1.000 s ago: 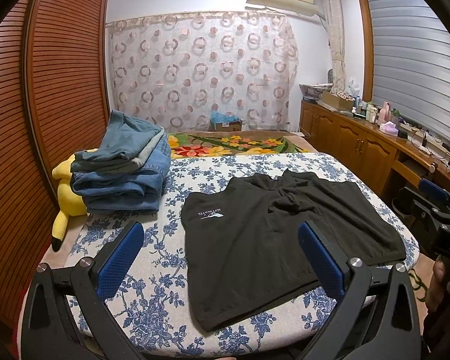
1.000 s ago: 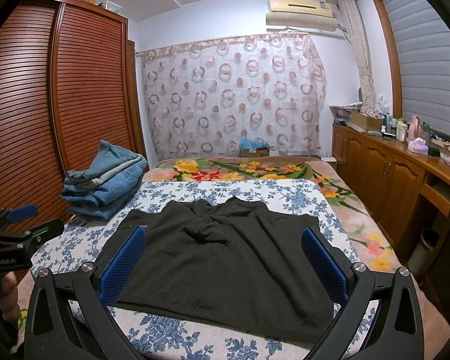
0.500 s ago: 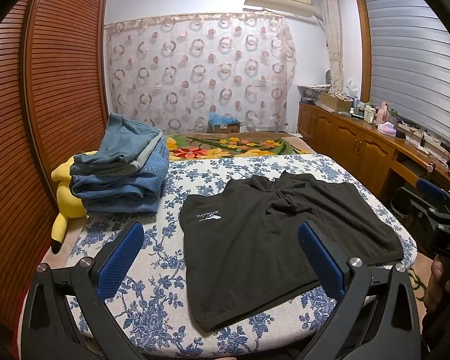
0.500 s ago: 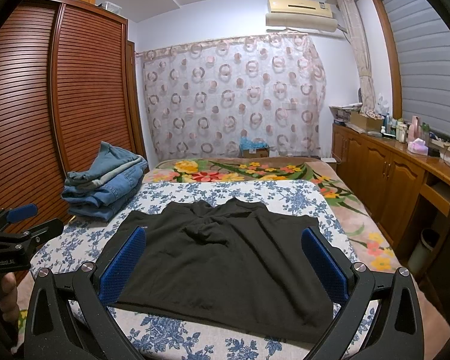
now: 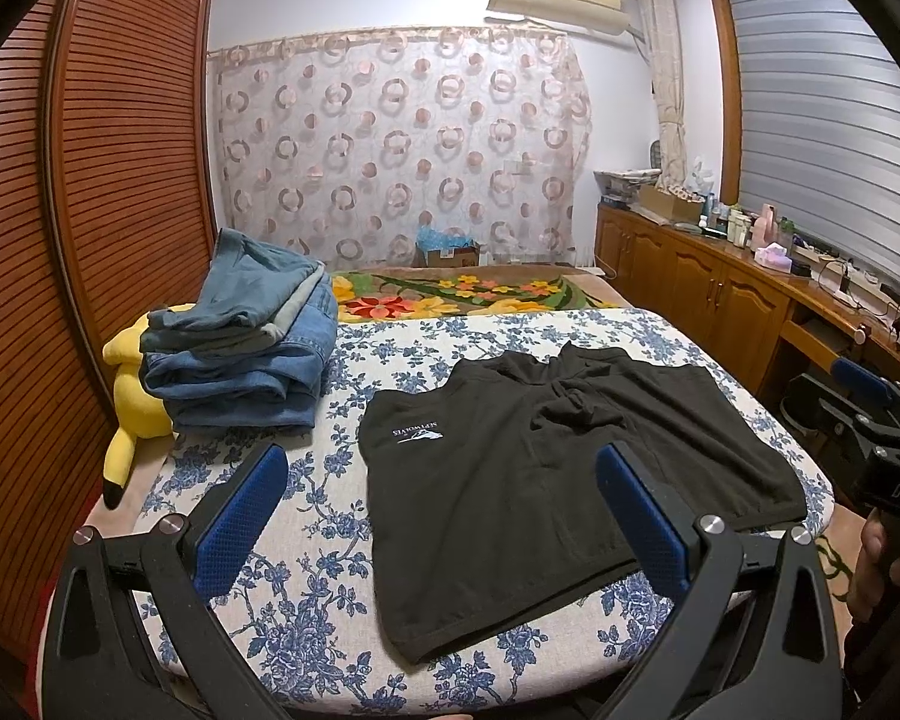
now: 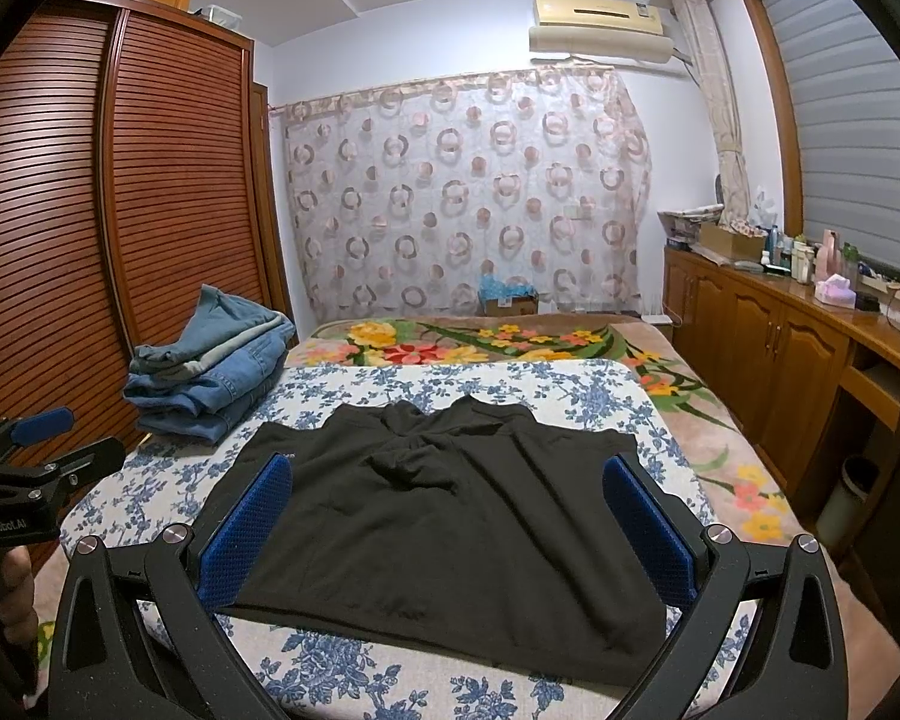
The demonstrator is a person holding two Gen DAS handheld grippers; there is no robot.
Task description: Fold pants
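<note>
— Both claws, left gripper (image 5: 438, 504) and right gripper (image 6: 450, 516), gape wide, holding nothing.

— And the black shorts (image 5: 564, 474)?

— Spread flat near the board's front edge, waistband nearest, so either side is likely reachable for a first fold.

— Beyond them?

— Folded jeans (image 5: 240, 354) stacked far left on the floral-covered board (image 5: 306, 540), clear of the work; a yellow plush toy (image 5: 129, 396) lies beside them.

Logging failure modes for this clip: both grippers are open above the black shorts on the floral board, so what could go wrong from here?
1. The black shorts are bunched at the crotch; folding now may trap that wrinkle.
2. Their near hem lies close to the edge of the floral board, so a tug could drag them off.
3. The folded jeans stack sits close on the left; a wide sweep by the left gripper might topple it.
</note>
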